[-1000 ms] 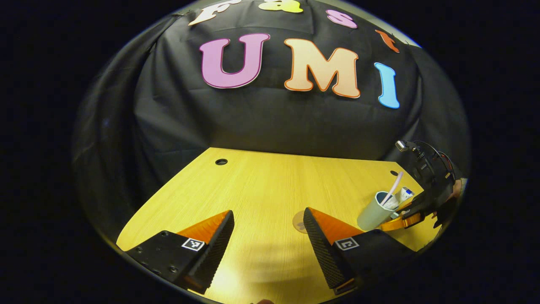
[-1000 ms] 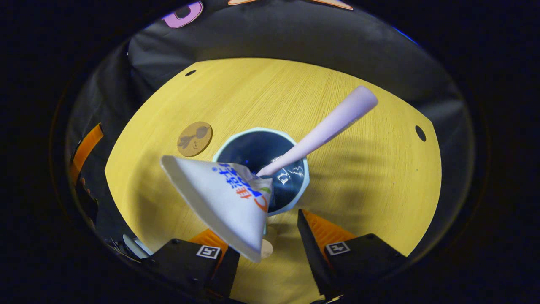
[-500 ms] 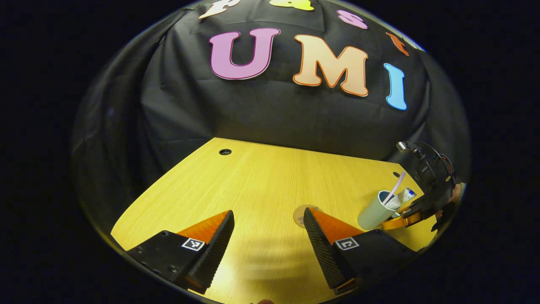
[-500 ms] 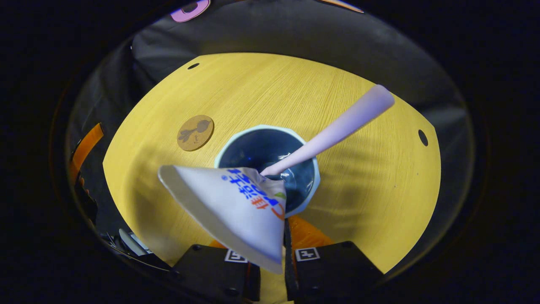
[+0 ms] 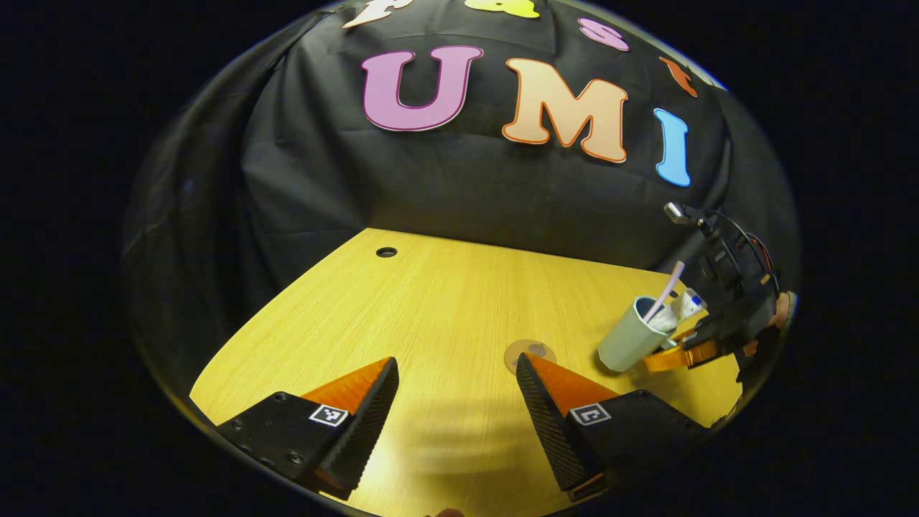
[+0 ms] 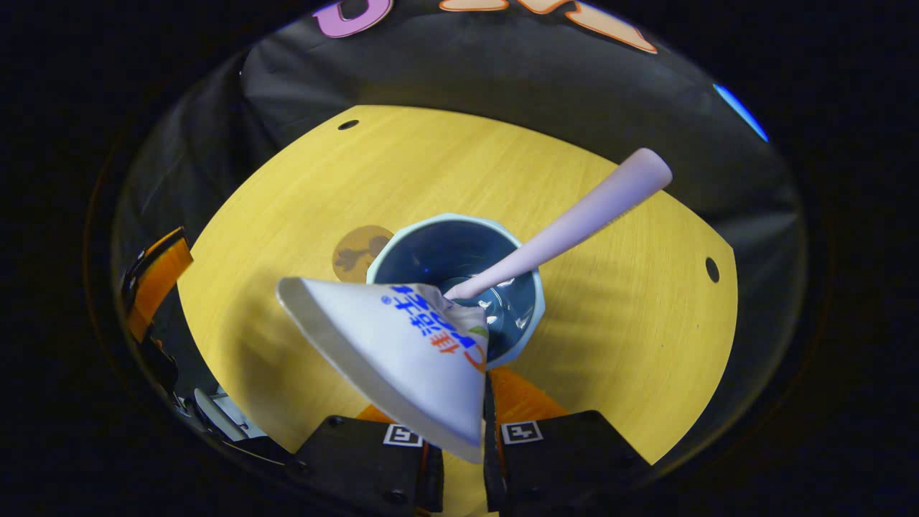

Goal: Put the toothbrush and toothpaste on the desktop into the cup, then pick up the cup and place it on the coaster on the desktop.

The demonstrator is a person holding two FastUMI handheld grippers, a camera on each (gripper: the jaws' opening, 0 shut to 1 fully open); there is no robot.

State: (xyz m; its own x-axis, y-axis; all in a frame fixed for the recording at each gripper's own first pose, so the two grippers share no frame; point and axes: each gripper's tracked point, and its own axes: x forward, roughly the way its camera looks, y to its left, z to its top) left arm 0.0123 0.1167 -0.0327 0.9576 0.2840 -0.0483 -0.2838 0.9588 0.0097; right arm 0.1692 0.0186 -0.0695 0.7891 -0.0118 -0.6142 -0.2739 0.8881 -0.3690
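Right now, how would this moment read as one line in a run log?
right gripper: shut on cup, carrying | toothbrush, toothpaste: in cup | coaster: bare | left gripper: open

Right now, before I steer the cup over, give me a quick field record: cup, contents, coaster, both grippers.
cup: pale green cup, tilted, carried by the right gripper
contents: pink toothbrush and white toothpaste tube, both standing in the cup and sticking out over its rim
coaster: round brown coaster flat on the wooden desktop, nothing on it, beside the cup
right gripper: fingers closed on the cup's near side
left gripper: left gripper open, holding nothing, low over the desktop near the coaster
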